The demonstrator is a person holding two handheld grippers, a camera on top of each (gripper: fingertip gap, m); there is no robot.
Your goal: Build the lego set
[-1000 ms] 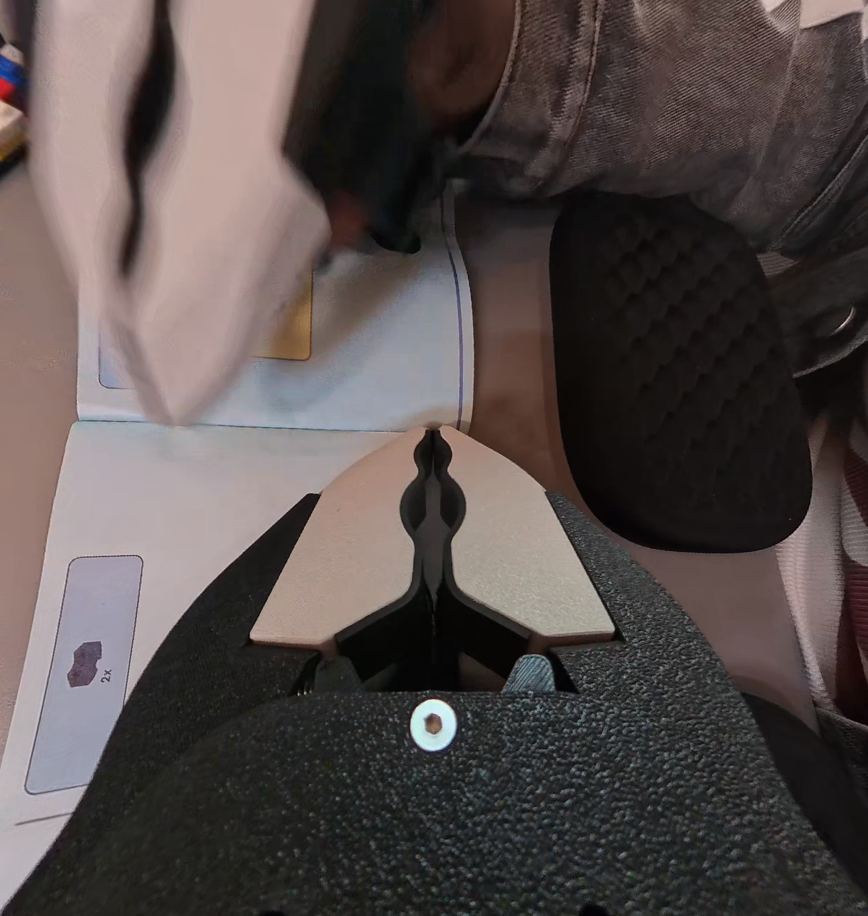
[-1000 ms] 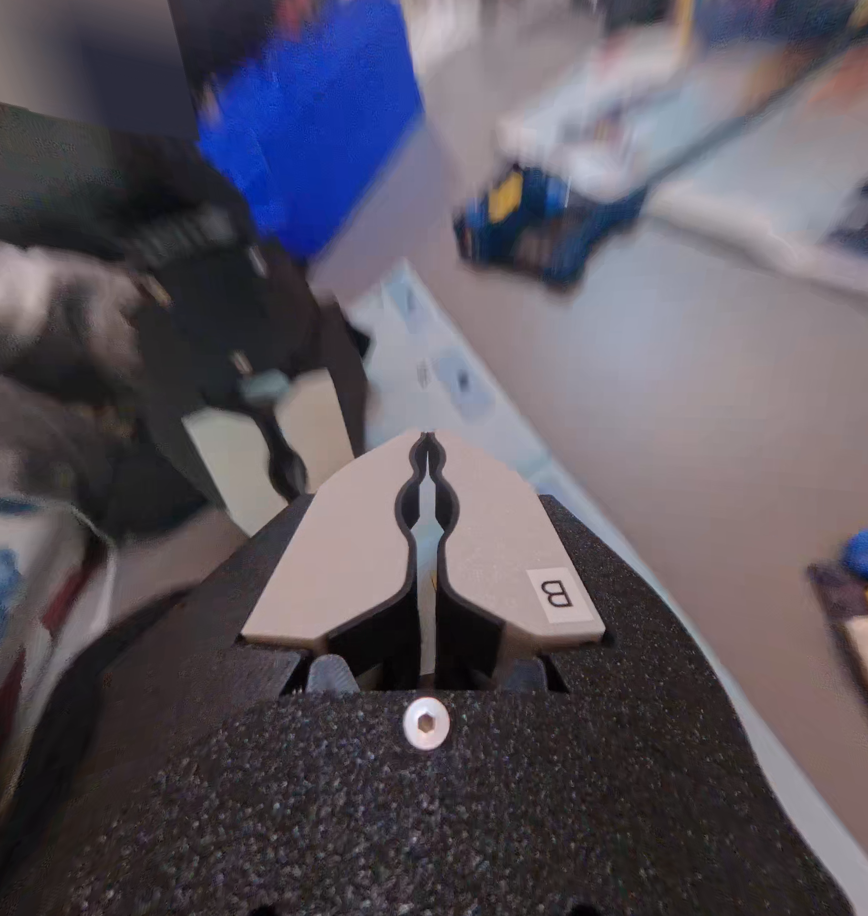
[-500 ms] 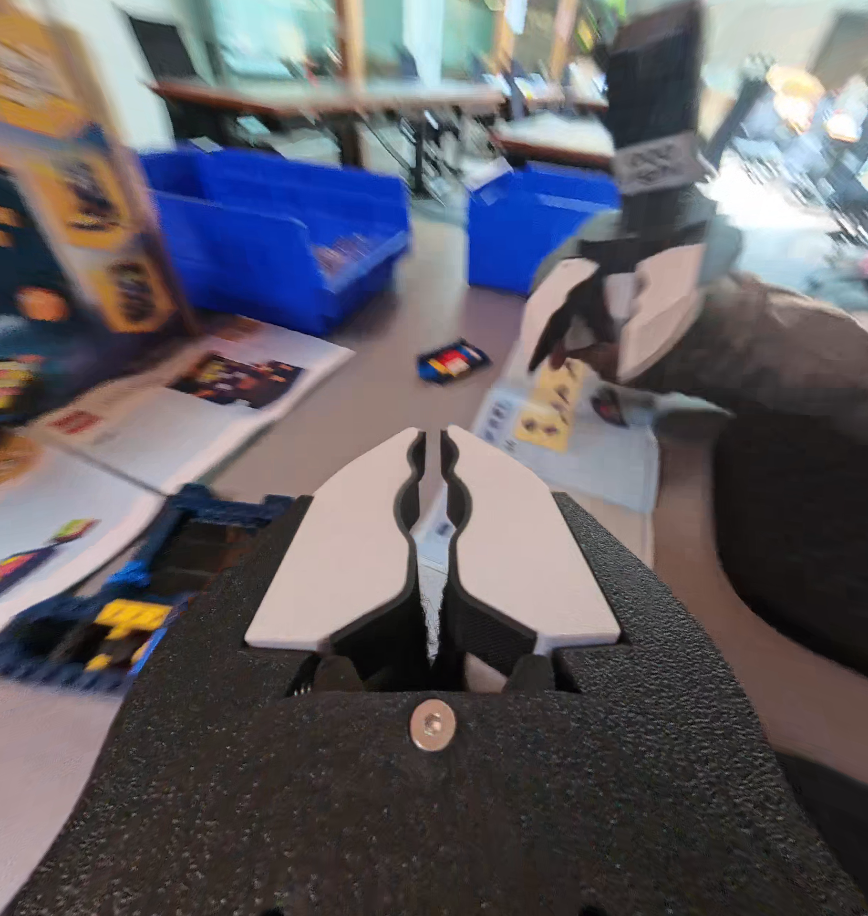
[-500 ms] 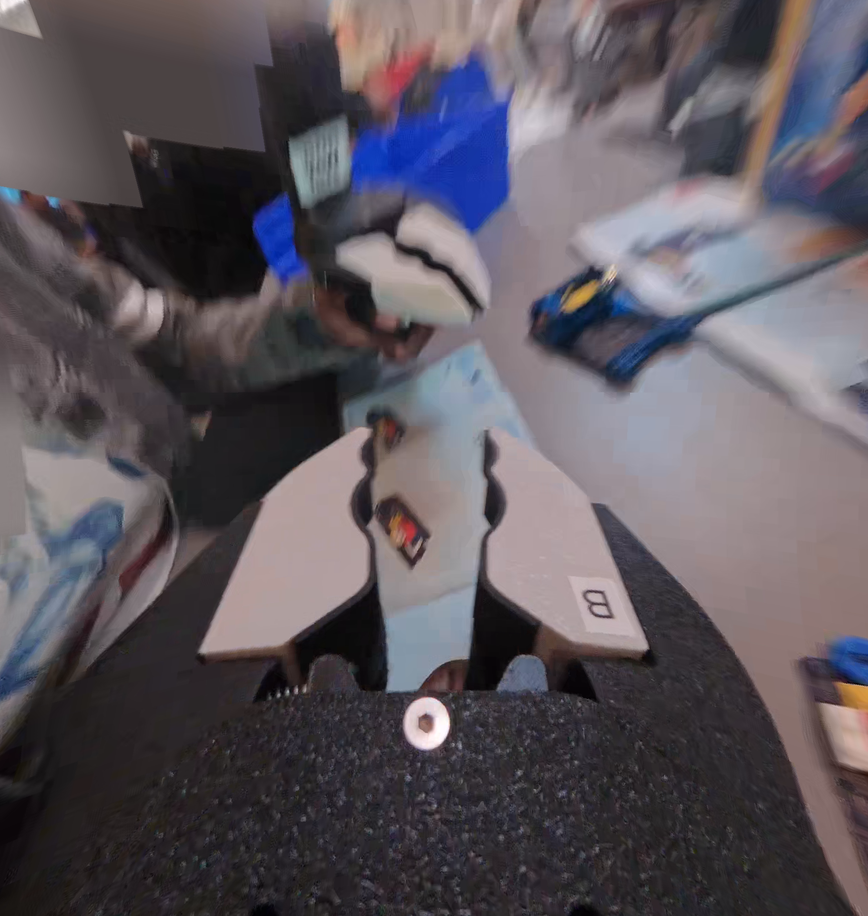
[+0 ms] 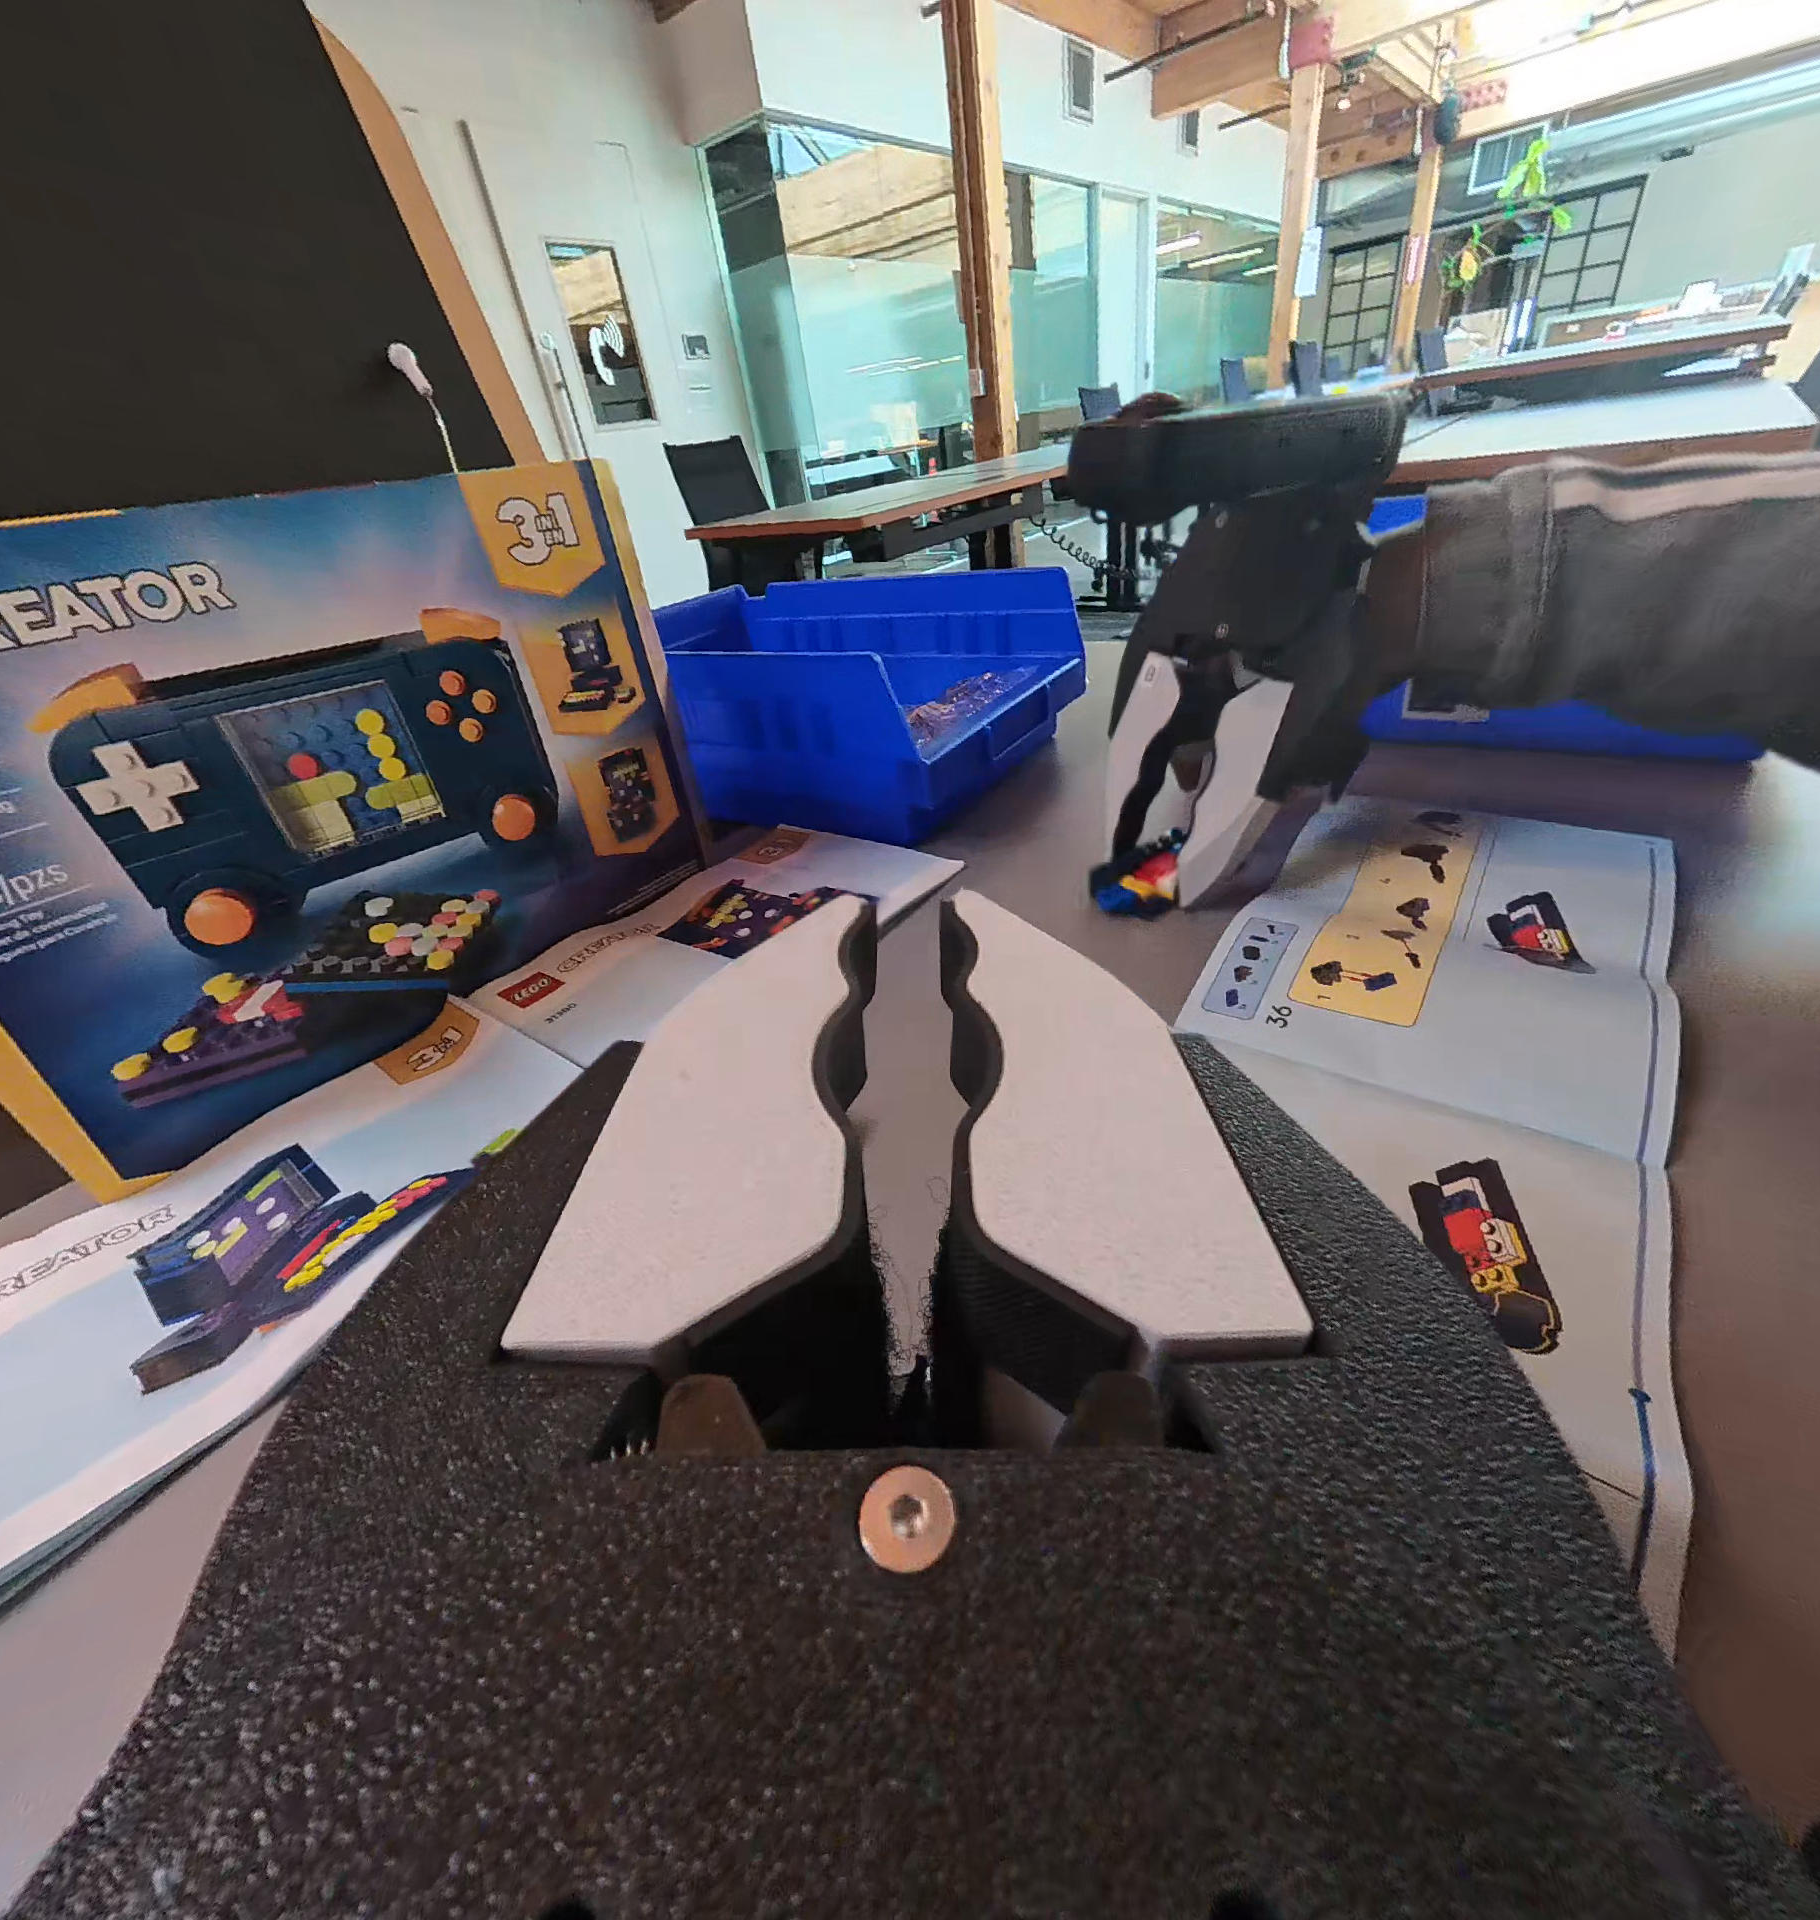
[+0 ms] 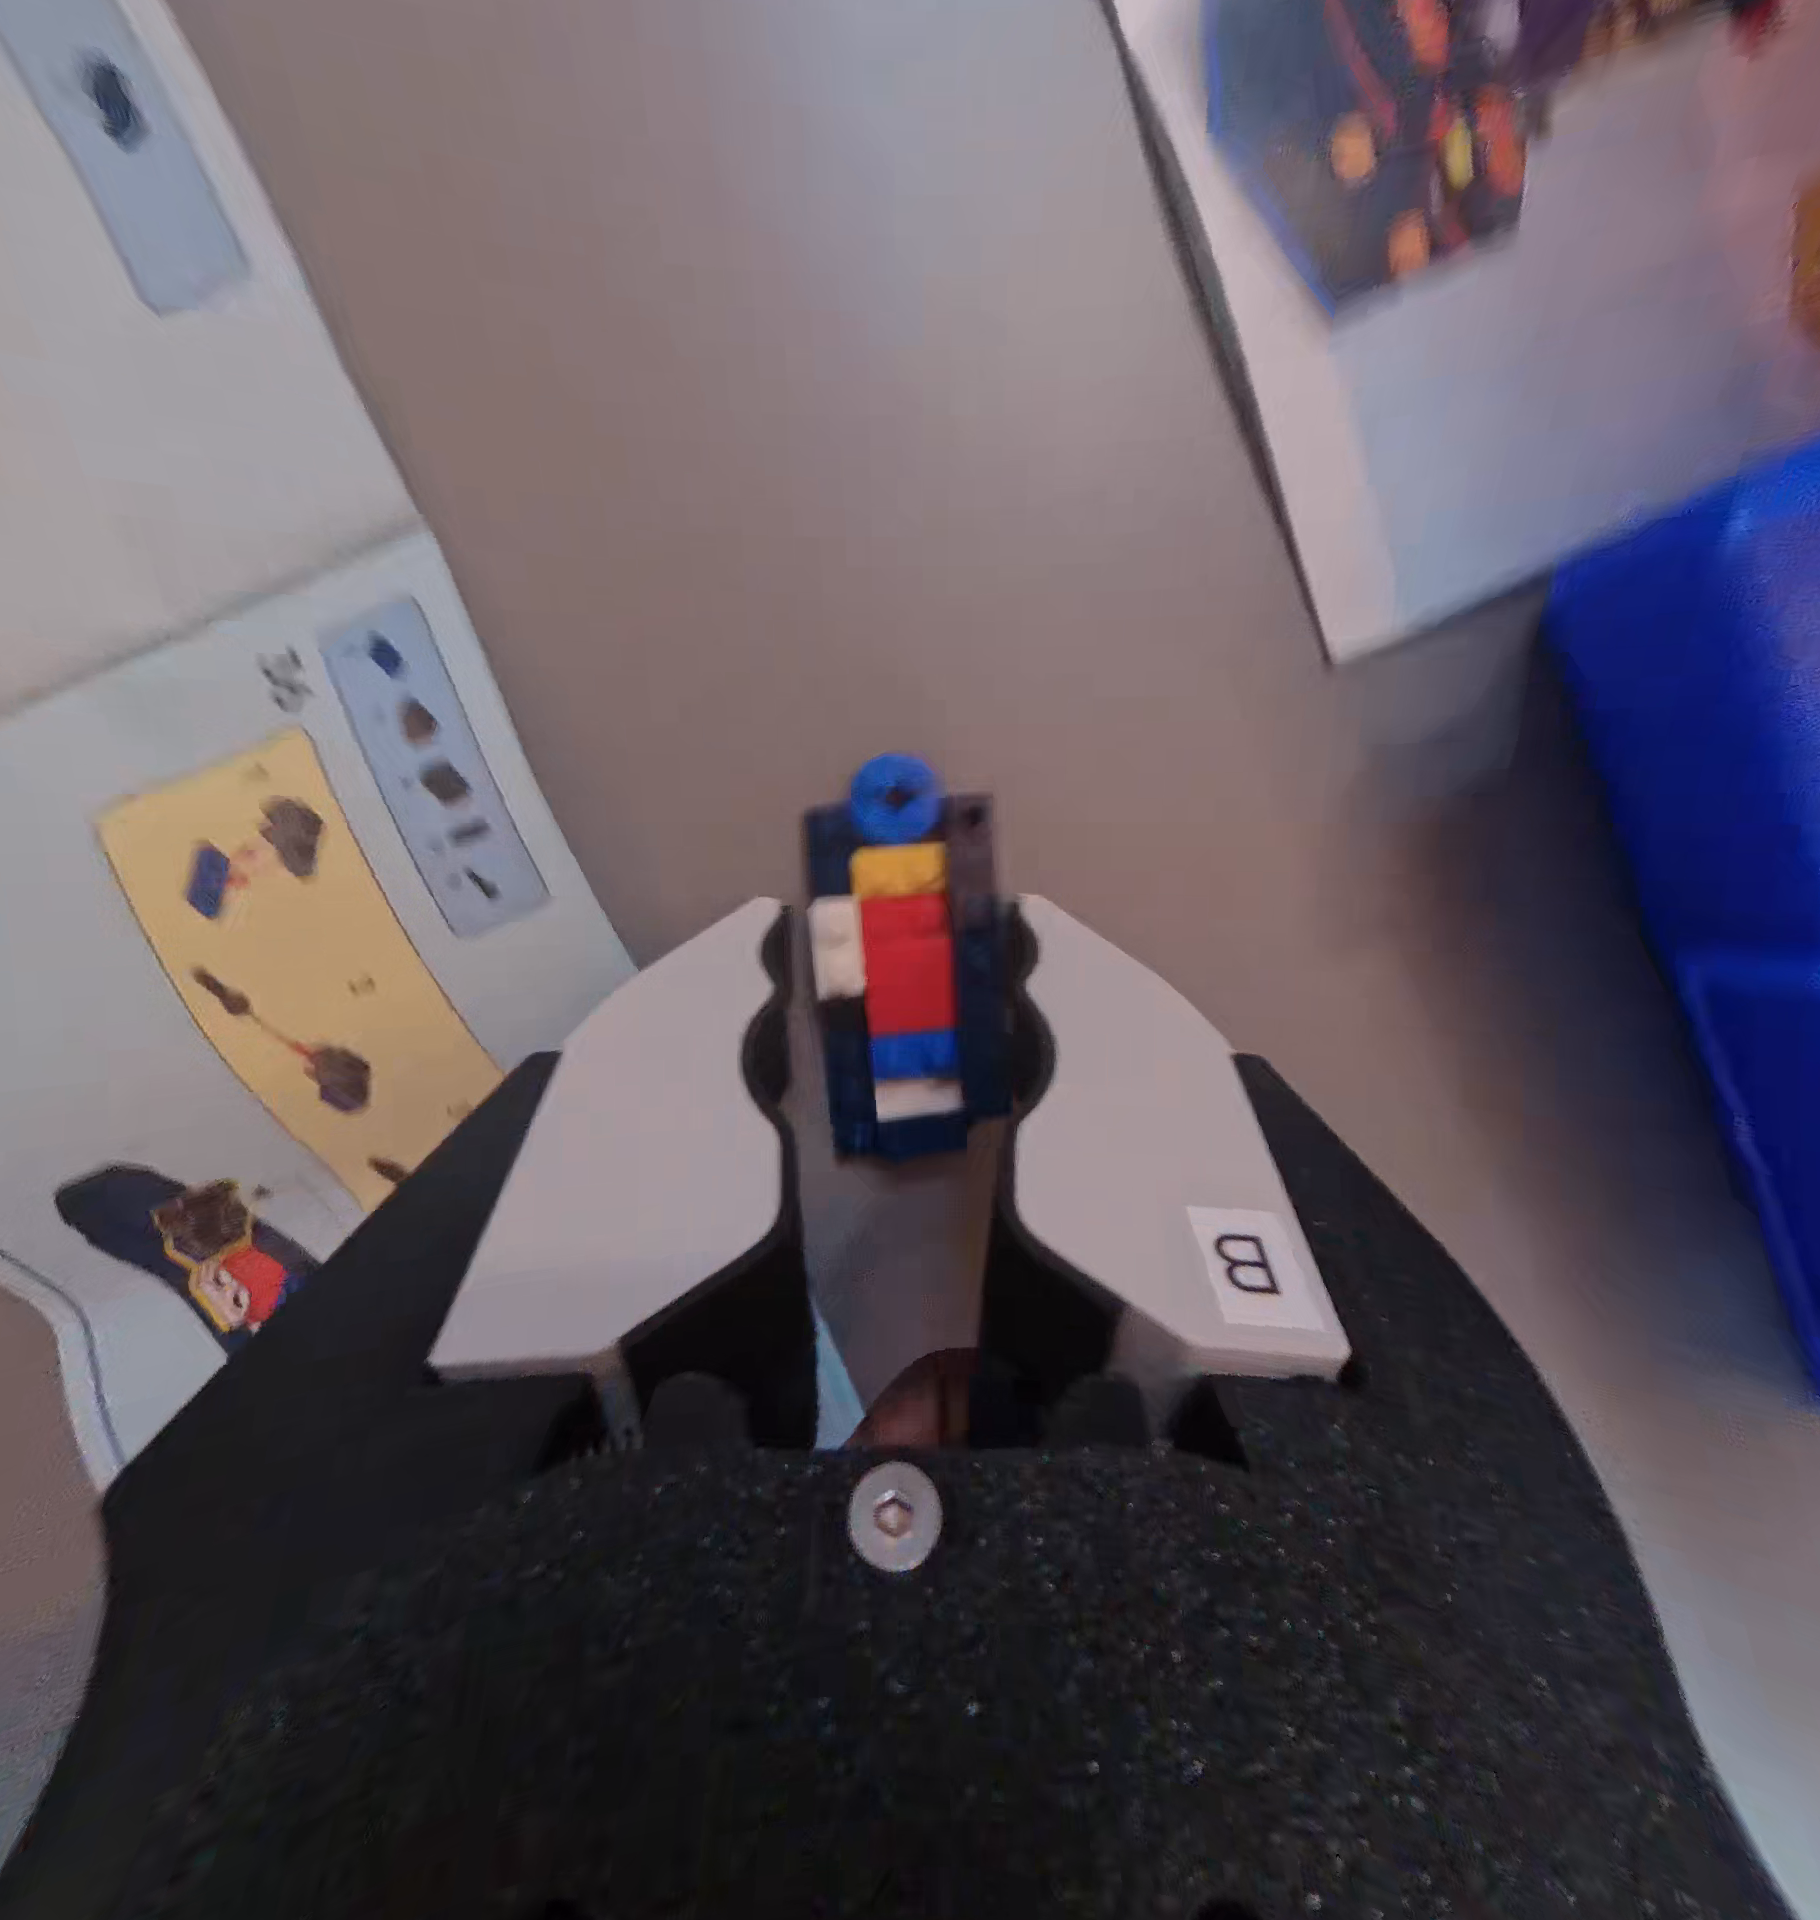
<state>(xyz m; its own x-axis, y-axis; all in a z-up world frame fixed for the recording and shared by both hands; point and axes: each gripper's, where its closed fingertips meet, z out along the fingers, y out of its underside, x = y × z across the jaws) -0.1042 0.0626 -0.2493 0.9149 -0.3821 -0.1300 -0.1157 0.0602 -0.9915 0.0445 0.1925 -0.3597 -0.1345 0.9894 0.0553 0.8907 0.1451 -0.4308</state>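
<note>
Left wrist view, grey table (image 5: 1041,831), glass-walled office, left hand-held gripper (image 5: 907,920) slightly parted, bare.

The brick model (image 6: 901,966) shows a red middle, a yellow block, a round blue piece, white bits and navy sides. The bin (image 5: 885,696) is bright blue. The toy box (image 5: 293,790) is navy-blue with yellow edging. The open instruction booklet (image 5: 1457,997) is pale with a yellow panel.

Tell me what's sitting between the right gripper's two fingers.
A small brick model, red, yellow, blue and white, sits between the right gripper's fingers on the grey table, clearest in the right wrist view.
</note>
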